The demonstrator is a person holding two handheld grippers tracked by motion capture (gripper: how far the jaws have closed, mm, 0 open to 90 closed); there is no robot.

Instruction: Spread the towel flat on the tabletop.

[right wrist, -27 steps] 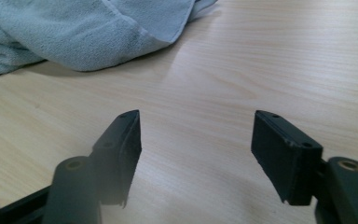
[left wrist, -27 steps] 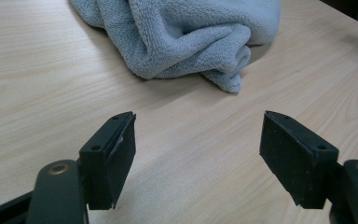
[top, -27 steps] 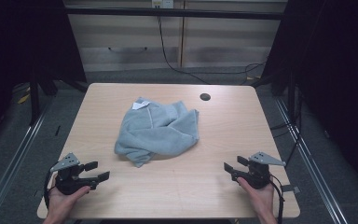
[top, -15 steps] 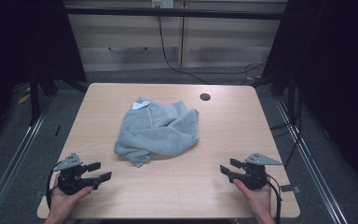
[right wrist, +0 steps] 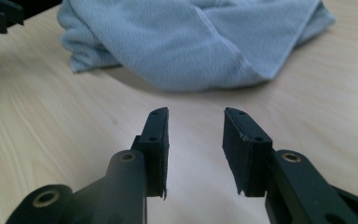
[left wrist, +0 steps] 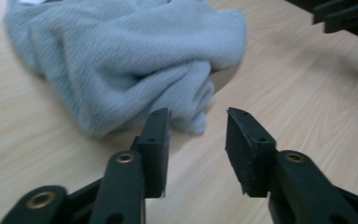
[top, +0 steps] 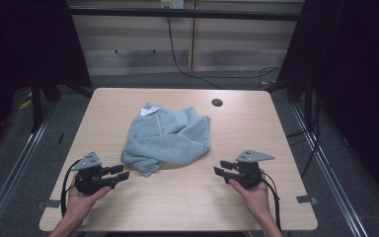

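Pale wood desk (top: pixel 177 207) in a dark-curtained bay, crumpled grey towel (top: pixel 170 139) at its middle, my left gripper (top: pixel 120 175) and right gripper (top: pixel 222 168) flanking it, both parted and empty, small dark hole (top: pixel 217 102) beyond.

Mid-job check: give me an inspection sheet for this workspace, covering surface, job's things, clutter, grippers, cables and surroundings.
Surface: light wooden table, with a dark round hole near the far edge.
Job's things: grey towel, crumpled at centre, white tag on its far side.
Clutter: nothing seen.
Grippers: left gripper and right gripper both open, pointing at the towel, apart from it.
Cables: black cable trails from the left gripper; more on the floor behind.
Surroundings: dark curtains, metal frame rails.
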